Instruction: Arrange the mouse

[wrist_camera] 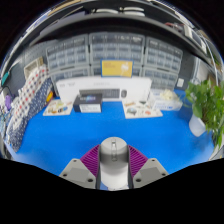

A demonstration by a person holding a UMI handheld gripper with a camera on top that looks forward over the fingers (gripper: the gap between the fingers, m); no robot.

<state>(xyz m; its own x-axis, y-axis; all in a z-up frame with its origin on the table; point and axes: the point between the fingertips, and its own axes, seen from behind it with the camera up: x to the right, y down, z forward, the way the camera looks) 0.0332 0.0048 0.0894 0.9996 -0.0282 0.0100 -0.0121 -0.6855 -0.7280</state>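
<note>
A grey and white computer mouse (113, 161) sits between my two fingers, its scroll wheel facing up. Both purple pads (92, 157) press against its sides. My gripper (113, 160) is shut on the mouse and holds it above a blue table (80, 130). The rear of the mouse is hidden below the fingers.
At the back of the table stand a white box with a yellow label (115, 70), a small dark device (90, 102) and trays of small parts (140, 108). A stack of boxes (28, 105) stands at the left. A green plant (208, 100) stands at the right. Shelves of drawers (115, 48) line the far wall.
</note>
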